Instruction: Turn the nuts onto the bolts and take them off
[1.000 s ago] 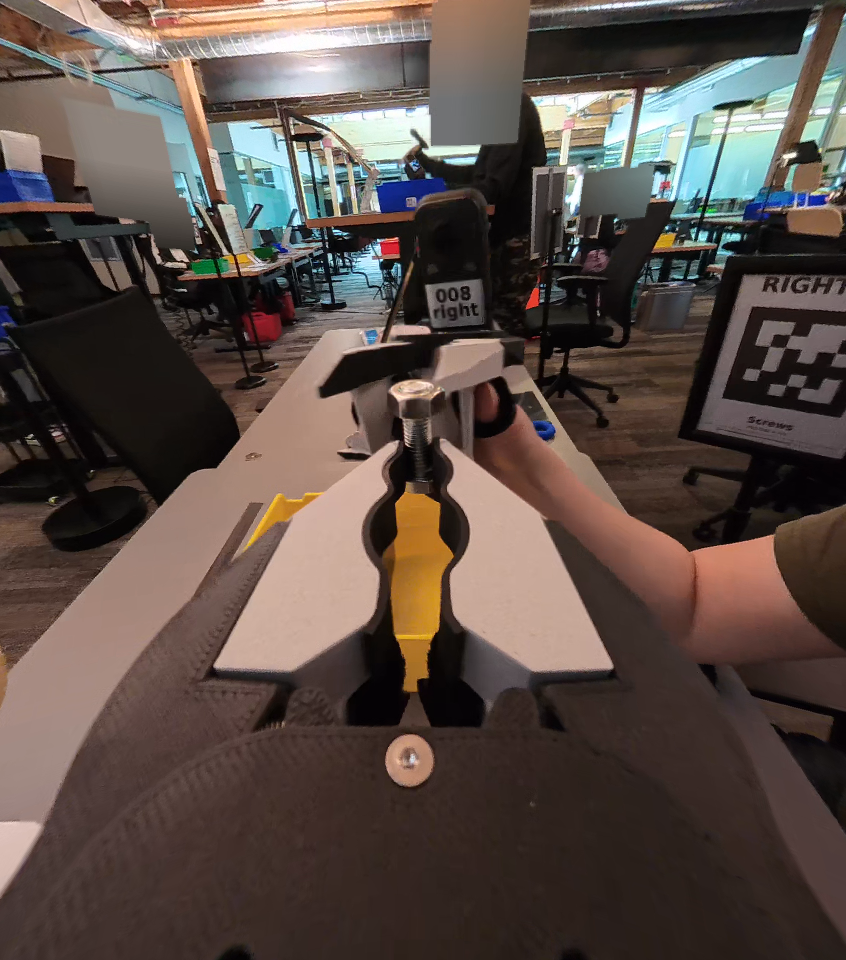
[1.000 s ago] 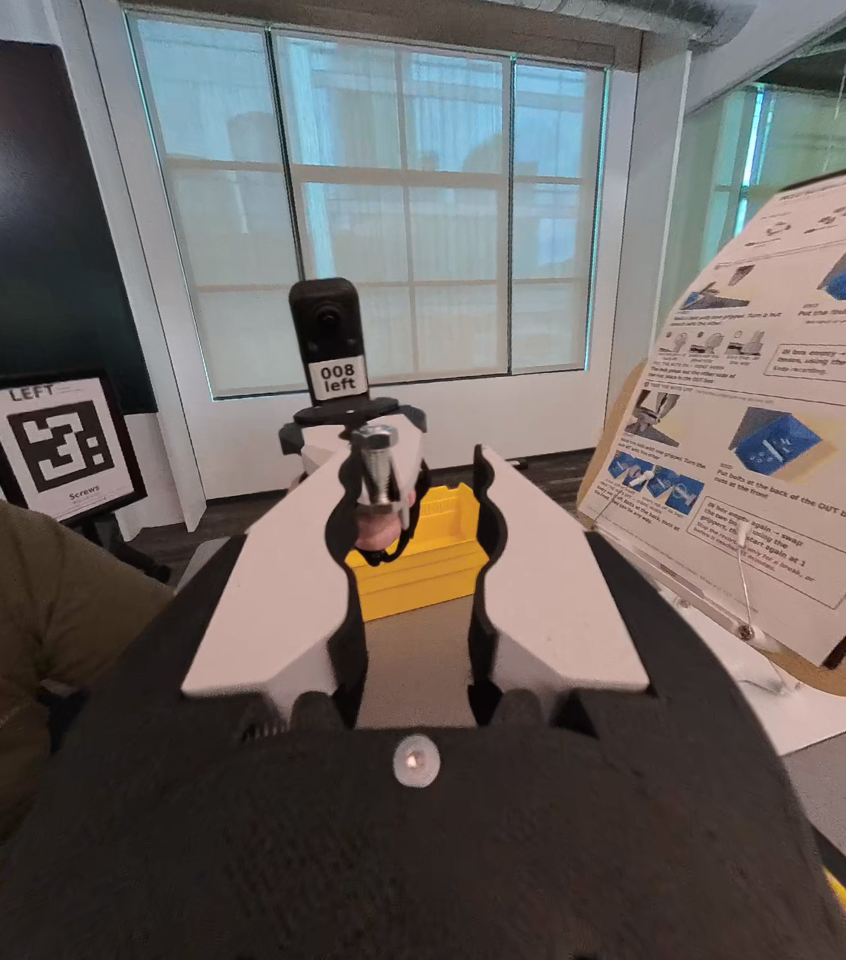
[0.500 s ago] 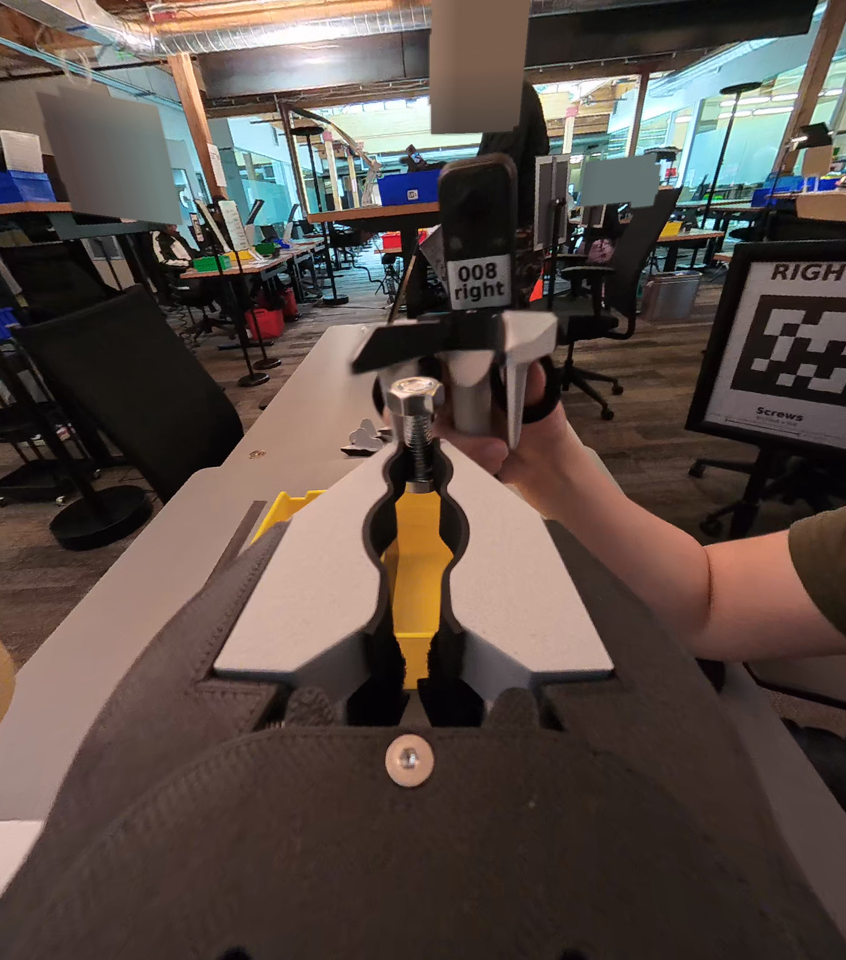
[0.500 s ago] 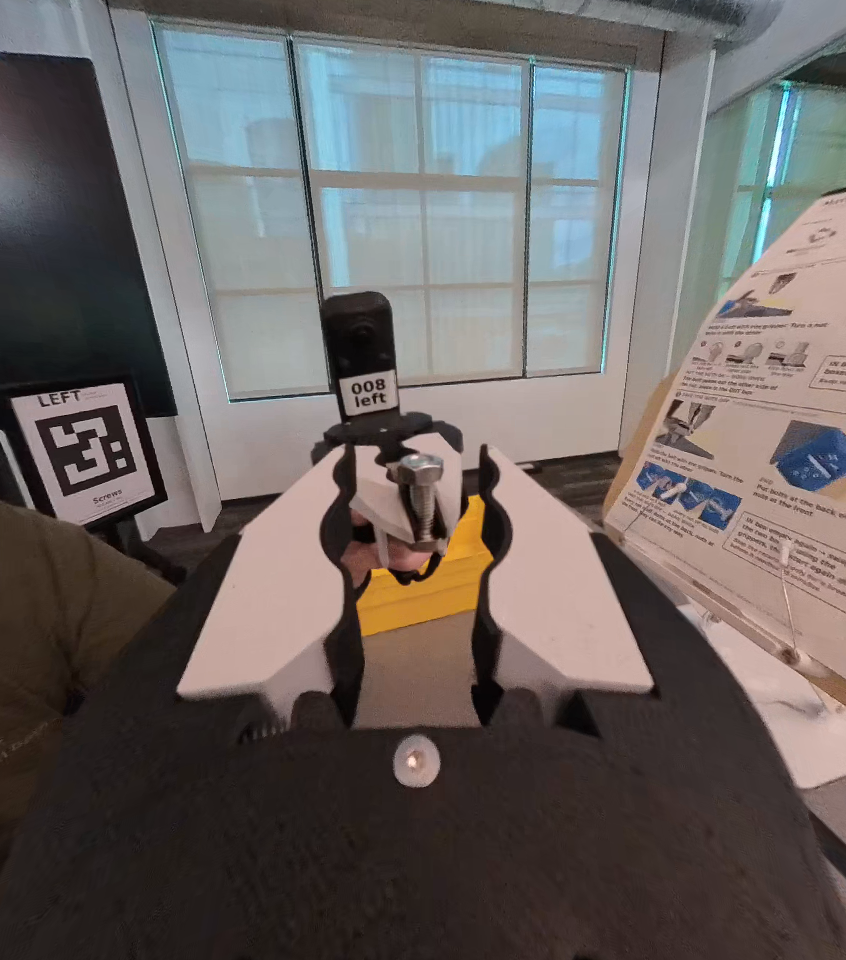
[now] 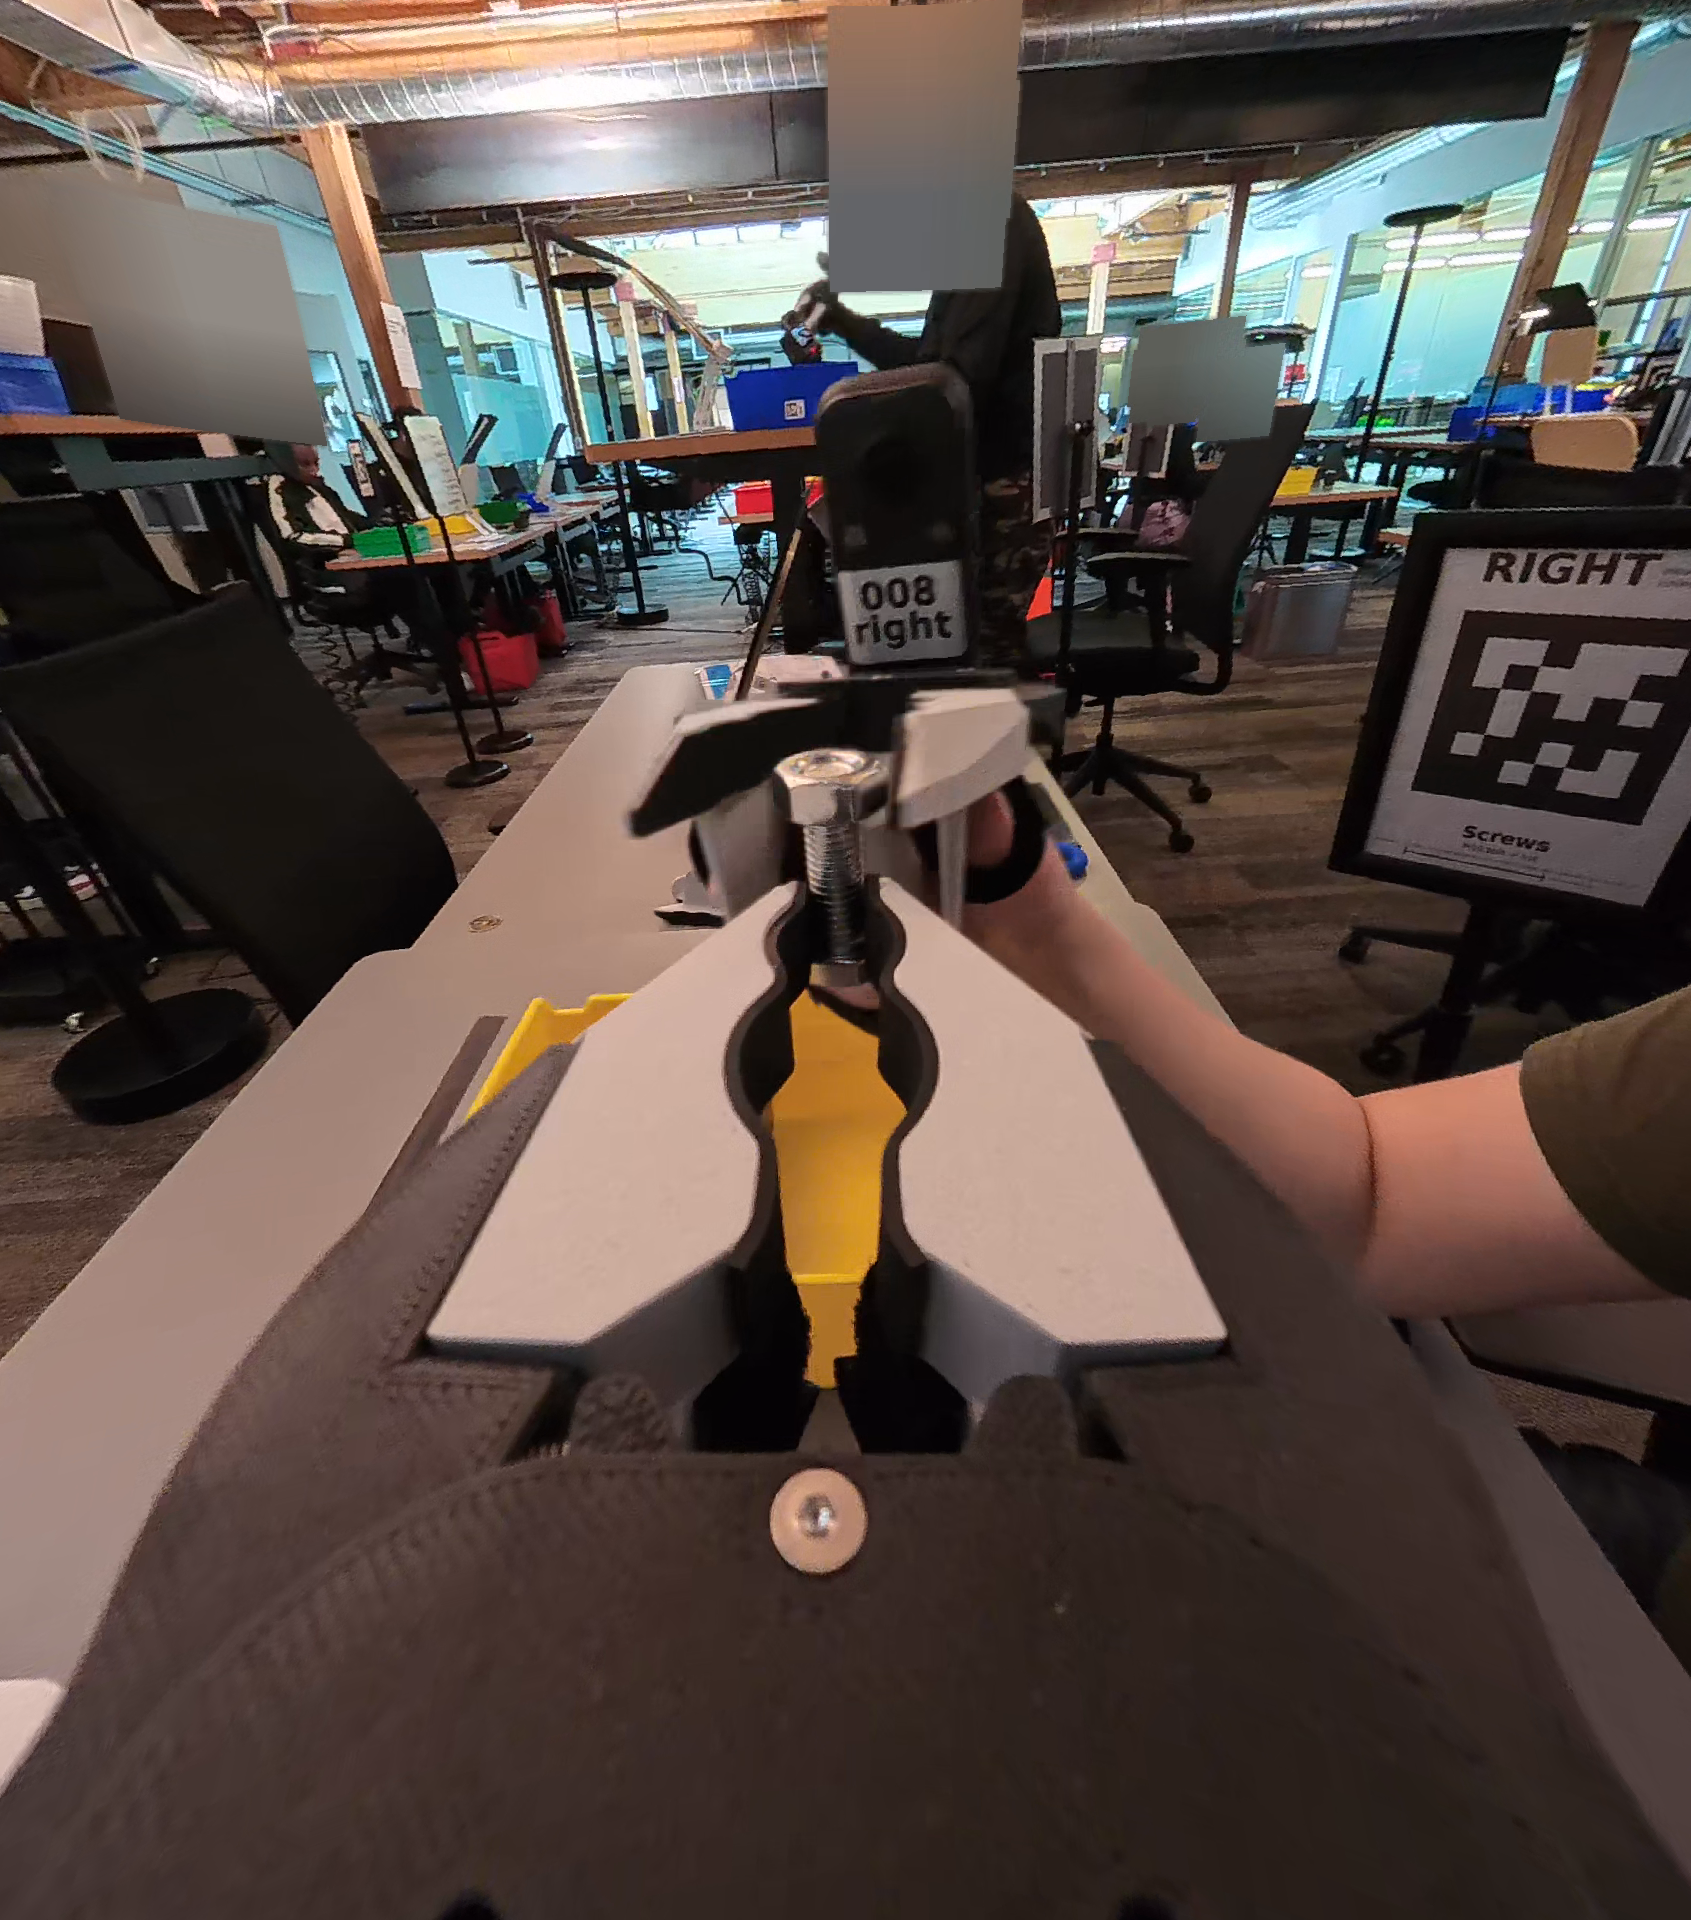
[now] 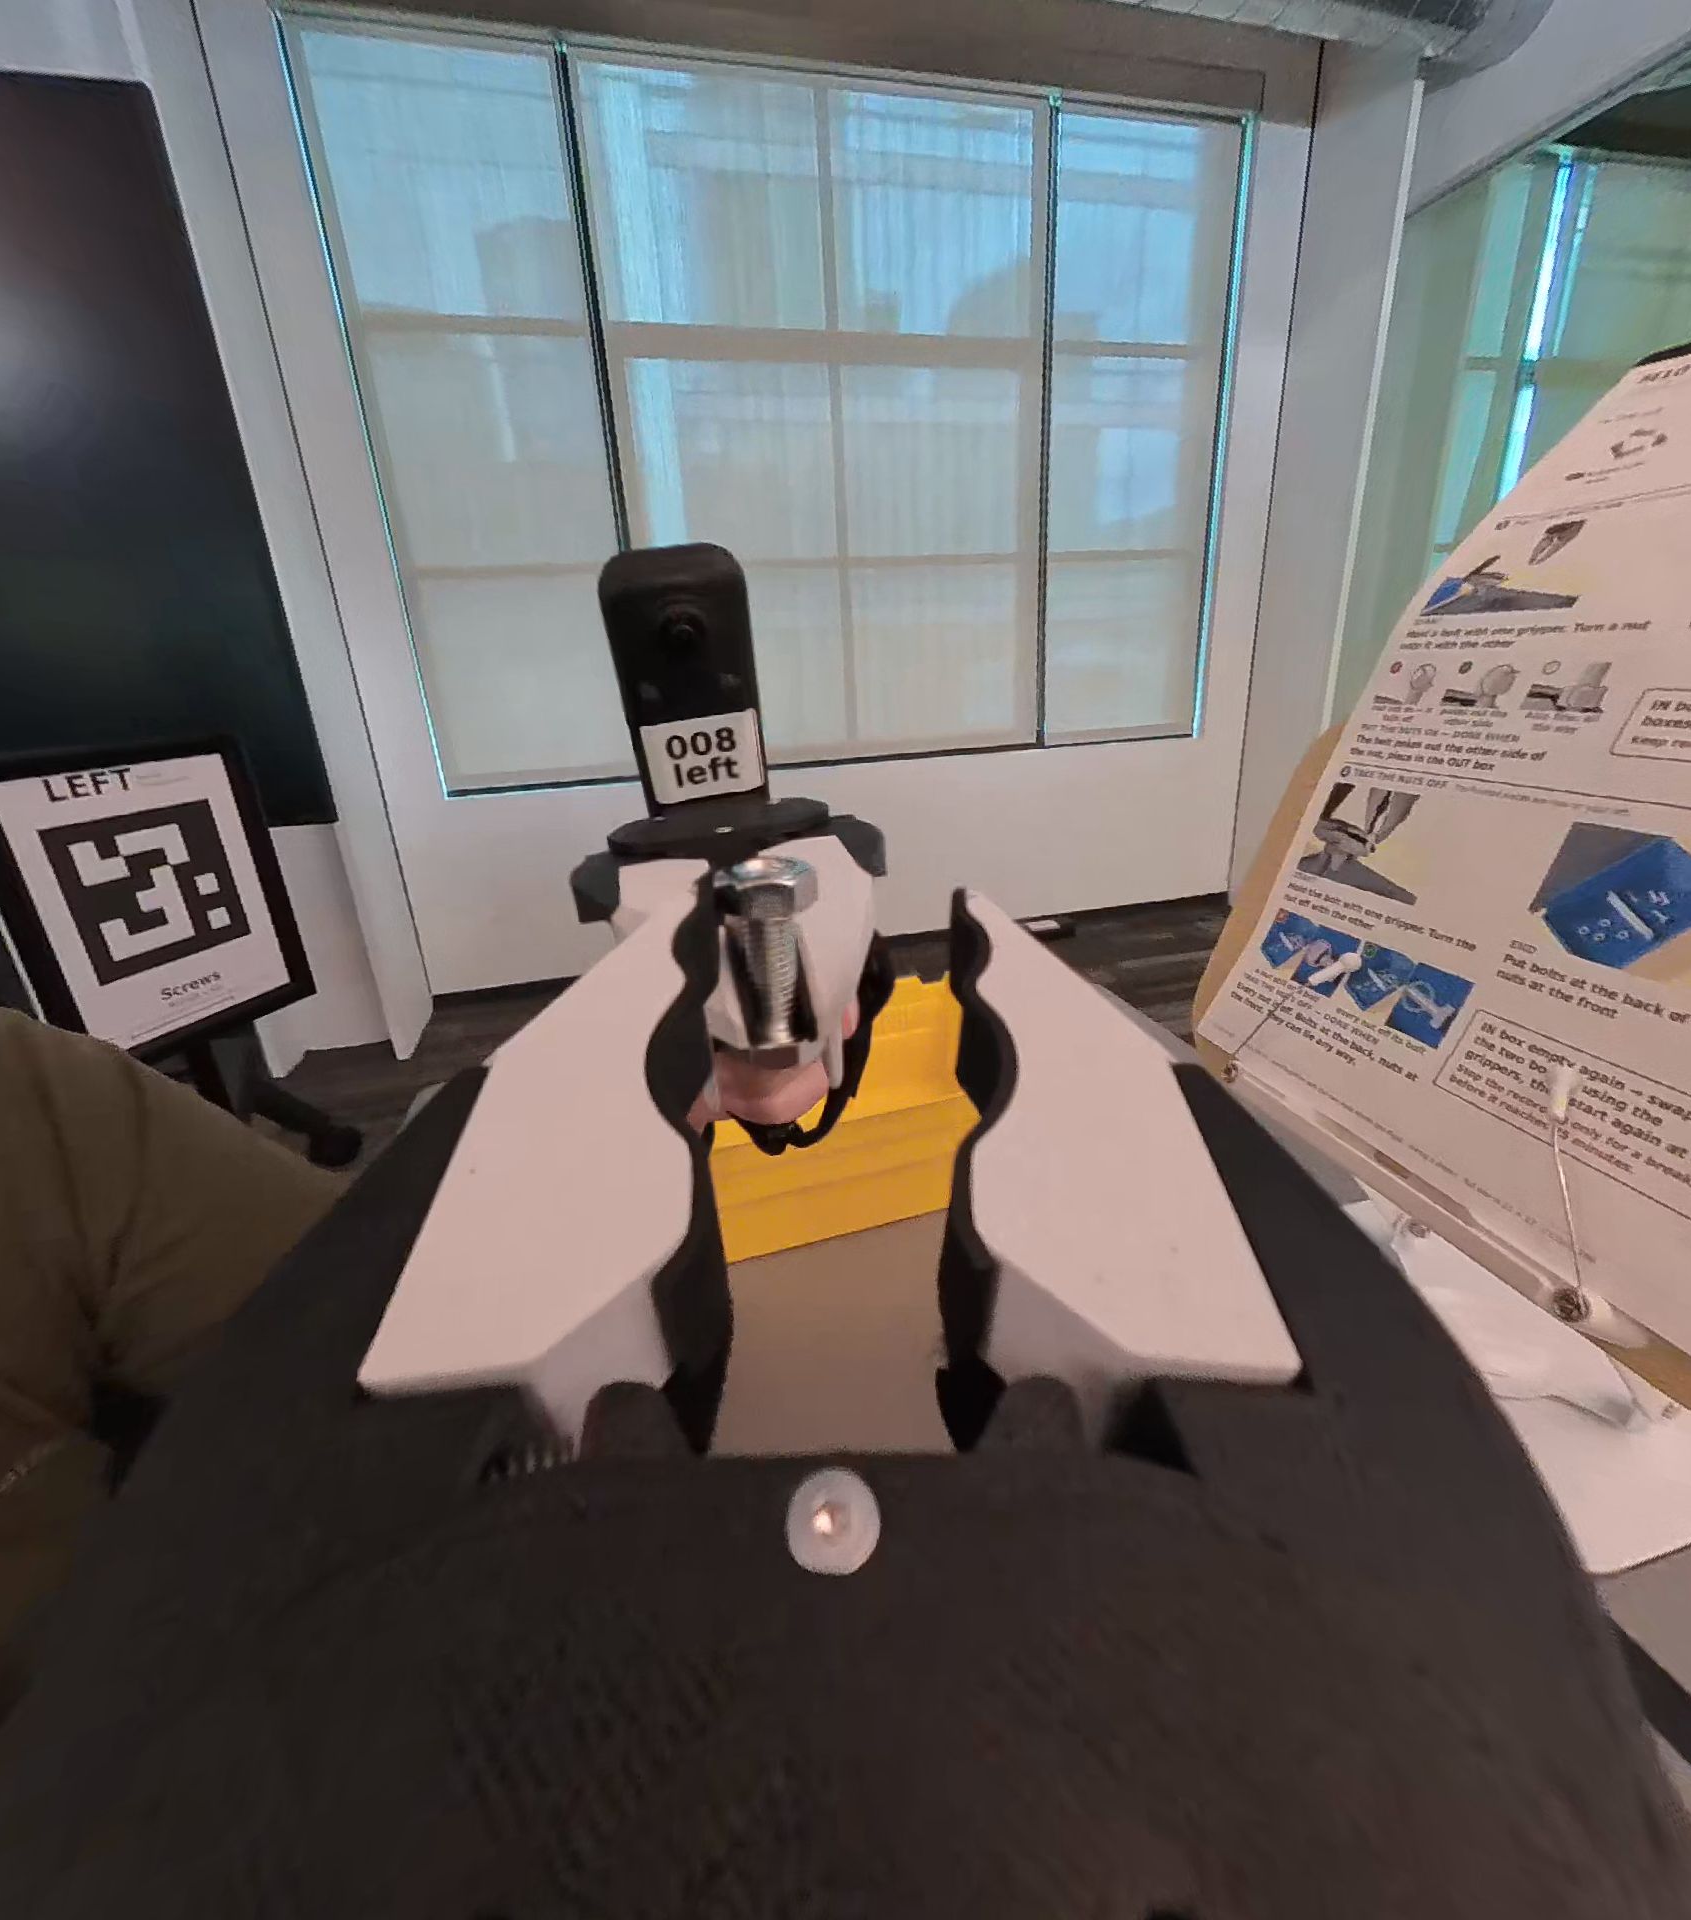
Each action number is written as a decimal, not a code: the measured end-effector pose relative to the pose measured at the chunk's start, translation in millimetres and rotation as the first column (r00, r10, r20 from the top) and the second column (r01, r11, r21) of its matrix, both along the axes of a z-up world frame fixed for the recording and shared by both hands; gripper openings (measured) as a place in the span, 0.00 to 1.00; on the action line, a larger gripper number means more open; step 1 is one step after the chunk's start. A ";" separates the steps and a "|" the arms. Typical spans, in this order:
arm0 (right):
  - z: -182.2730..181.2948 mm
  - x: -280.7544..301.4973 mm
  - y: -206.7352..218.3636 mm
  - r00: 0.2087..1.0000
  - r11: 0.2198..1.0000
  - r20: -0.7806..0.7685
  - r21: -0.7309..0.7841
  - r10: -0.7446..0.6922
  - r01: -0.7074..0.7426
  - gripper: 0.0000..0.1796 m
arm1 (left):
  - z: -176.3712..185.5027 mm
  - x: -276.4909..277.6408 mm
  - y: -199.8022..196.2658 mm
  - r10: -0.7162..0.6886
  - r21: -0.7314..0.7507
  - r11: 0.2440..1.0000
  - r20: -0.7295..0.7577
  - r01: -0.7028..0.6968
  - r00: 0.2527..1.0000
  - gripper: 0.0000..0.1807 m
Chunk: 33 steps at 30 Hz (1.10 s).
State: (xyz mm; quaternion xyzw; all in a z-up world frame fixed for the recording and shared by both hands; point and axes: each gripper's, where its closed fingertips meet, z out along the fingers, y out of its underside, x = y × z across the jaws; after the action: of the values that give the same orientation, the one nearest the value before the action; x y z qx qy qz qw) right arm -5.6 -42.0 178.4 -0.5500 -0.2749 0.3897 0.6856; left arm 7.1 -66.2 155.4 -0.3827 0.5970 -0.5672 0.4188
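1. The left claw (image 5: 836, 940) is pinching a silver bolt (image 5: 828, 852) by the lower end of its threaded shank, and the bolt stands upright with its hex head on top.
2. From the right wrist view the same bolt (image 6: 766, 956) shows in front of the left claw's white fingers, with the person's fingers wrapped around the handle underneath.
3. The right claw (image 6: 825, 966) is spread wide, its two white fingers (image 6: 1059, 1132) standing well apart with nothing between them; the bolt sits beyond its left finger.
4. In the left wrist view the right claw (image 5: 846, 774) faces the bolt head from just behind, and I cannot tell whether it touches it.
5. I see no separate nut on the bolt; whether one sits low on the shank, hidden by the pinching fingers, I cannot tell.
6. A yellow bin (image 5: 836, 1122) lies on the grey bench (image 5: 197, 1195) under the left claw, and it appears again past the right claw's gap (image 6: 851, 1153).
7. A framed marker sign (image 5: 1579, 717) stands to the right of the bench, and another framed sign (image 6: 140, 894) stands near the window.
8. An instruction board (image 6: 1568, 862) leans at the right of the right wrist view.
9. The person's bare forearm (image 5: 1236, 1122) reaches in from the right, ending at the right claw's handle.
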 end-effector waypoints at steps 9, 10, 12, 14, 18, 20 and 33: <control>5.5 2.3 -10.8 1.000 0.999 -0.001 0.038 0.014 -0.014 0.22 | -2.1 1.7 1.5 0.011 0.007 1.000 -0.009 -0.011 1.000 0.04; 3.3 -2.9 -7.3 1.000 0.999 0.018 0.034 0.000 -0.001 0.22 | -2.6 2.7 -0.3 0.005 0.009 1.000 -0.009 -0.005 1.000 0.04; -0.6 -3.7 -1.1 0.999 1.000 0.035 0.018 -0.014 0.013 0.23 | -2.6 3.2 -4.4 -0.010 0.010 1.000 -0.009 0.011 1.000 0.04; -0.3 3.3 -2.5 1.000 1.000 -0.013 0.003 0.022 -0.021 0.22 | -2.4 3.2 -3.0 0.006 0.015 1.000 -0.009 -0.006 1.000 0.04; 3.8 20.5 -3.6 0.998 1.000 -0.059 0.007 0.001 0.000 0.20 | 2.1 -2.2 0.8 0.001 -0.007 1.000 0.006 -0.001 1.000 0.04; 5.2 12.9 -9.3 0.999 1.000 -0.035 0.019 0.023 -0.023 0.21 | 3.3 -2.7 3.7 0.014 -0.009 1.000 0.012 -0.014 1.000 0.04; 7.5 8.8 -9.8 1.000 1.000 -0.013 0.029 0.005 -0.005 0.18 | 2.2 -2.2 1.0 0.005 -0.004 1.000 0.006 -0.005 1.000 0.04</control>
State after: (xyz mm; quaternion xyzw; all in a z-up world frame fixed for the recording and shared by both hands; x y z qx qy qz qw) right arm 3.2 -51.8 185.9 -0.5368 -0.2773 0.3909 0.6944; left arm 4.9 -65.2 157.6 -0.3832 0.5936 -0.5688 0.4211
